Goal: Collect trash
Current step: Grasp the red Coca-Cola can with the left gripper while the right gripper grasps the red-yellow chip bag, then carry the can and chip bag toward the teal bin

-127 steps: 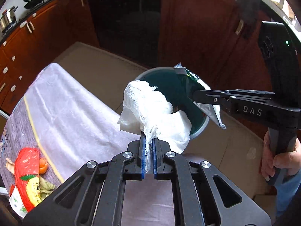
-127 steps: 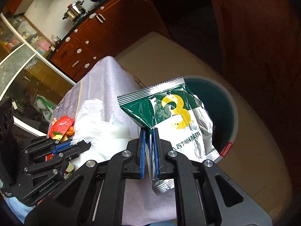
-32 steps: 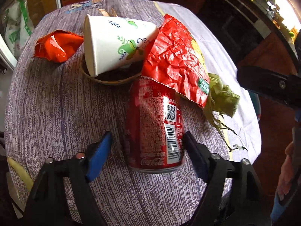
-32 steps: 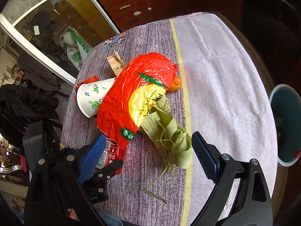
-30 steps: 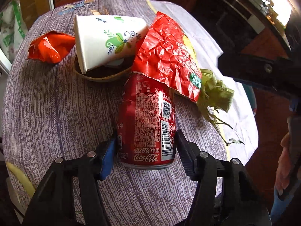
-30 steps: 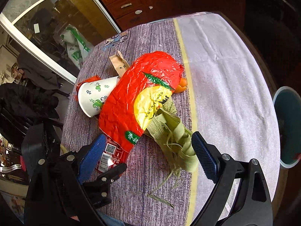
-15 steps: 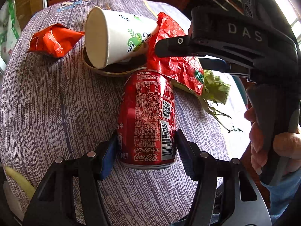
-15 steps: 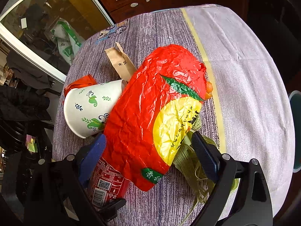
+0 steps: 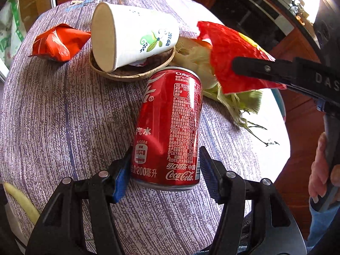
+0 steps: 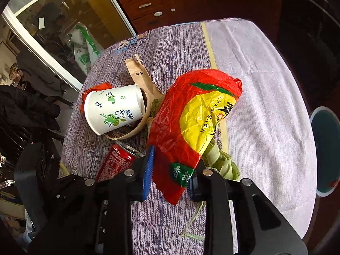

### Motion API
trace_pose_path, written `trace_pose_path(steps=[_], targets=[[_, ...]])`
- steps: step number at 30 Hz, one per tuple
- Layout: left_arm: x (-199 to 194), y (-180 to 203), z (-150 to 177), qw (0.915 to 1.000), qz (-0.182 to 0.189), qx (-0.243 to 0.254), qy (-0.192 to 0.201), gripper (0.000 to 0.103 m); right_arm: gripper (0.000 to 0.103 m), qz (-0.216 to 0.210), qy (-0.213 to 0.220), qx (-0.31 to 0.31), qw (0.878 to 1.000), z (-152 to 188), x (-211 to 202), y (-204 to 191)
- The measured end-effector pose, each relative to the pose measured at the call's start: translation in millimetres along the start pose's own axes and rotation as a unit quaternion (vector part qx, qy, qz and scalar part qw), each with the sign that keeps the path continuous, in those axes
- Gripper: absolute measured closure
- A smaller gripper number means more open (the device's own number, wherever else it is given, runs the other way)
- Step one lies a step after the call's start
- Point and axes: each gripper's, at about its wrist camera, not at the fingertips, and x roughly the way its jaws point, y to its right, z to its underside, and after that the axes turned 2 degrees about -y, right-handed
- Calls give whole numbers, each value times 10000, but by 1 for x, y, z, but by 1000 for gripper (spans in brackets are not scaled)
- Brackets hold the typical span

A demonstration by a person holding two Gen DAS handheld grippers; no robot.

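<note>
My left gripper [image 9: 164, 175] is shut on a red Coca-Cola can [image 9: 170, 127], tipped up from the table. The can also shows in the right wrist view [image 10: 116, 159]. My right gripper [image 10: 170, 174] has its jaws closing around the lower end of a crumpled red and yellow snack bag [image 10: 197, 114], which is partly lifted; the bag also shows in the left wrist view [image 9: 231, 57]. Green corn husks [image 10: 221, 161] lie under the bag. A white paper cup [image 9: 131, 36] lies on its side in a brown bowl [image 9: 127, 74].
A small crumpled red wrapper [image 9: 55, 42] lies at the far left. A brown paper sleeve [image 10: 140, 74] lies behind the cup. The teal trash bin [image 10: 325, 148] stands on the floor past the table's right edge. A purple cloth [image 10: 255, 85] covers the table.
My left gripper closed on the can and tipped it up. My right gripper moved in over the red bag, narrowed its jaws around it, and the bag lifted off the can.
</note>
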Motion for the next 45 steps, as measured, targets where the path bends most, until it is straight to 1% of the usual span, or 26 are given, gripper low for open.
trace_pose_path(steps=[3,4,6,8,12,15,18,19,22,28,31,35,40,45], targets=[[-3,4,-1,10000,-35,13,58,43,90,-21,57,-34,10000,6,-11,3],[-4,6,-1,9999,-59,32,95,47,92,-30,80,-42,10000,7,-14,4],[-9,10,5,9996,-151,112,199,47,96,-13,170,-80,9998,10,-23,4],[-15,18,8,9990,-226,239,307,48,98,-35,280,-118,9995,12,-33,4],[-31,26,13,9983,-223,359,412,48,99,-85,503,-195,9985,16,-55,7],[-43,29,14,9980,-226,348,472,48,99,-77,660,-161,9977,18,-70,12],[-52,34,14,9969,-271,478,564,48,99,-62,775,-67,9969,21,-82,23],[-56,38,13,9964,-277,536,588,48,99,-58,807,-18,9967,23,-86,27],[-66,68,5,9940,-281,804,688,48,99,-6,919,139,9957,31,-98,44],[-64,123,-16,9868,-185,1404,784,48,99,123,1133,558,9919,53,-128,91],[-54,155,-29,9832,-60,1683,709,48,99,241,1219,812,9889,64,-143,122],[-38,203,-46,9754,63,2111,627,48,99,368,1255,1226,9838,76,-156,172],[-9,250,-62,9671,138,2512,389,47,99,334,1215,1730,9768,87,-156,228],[27,286,-77,9605,49,2780,90,47,98,125,1061,2149,9708,93,-135,272]])
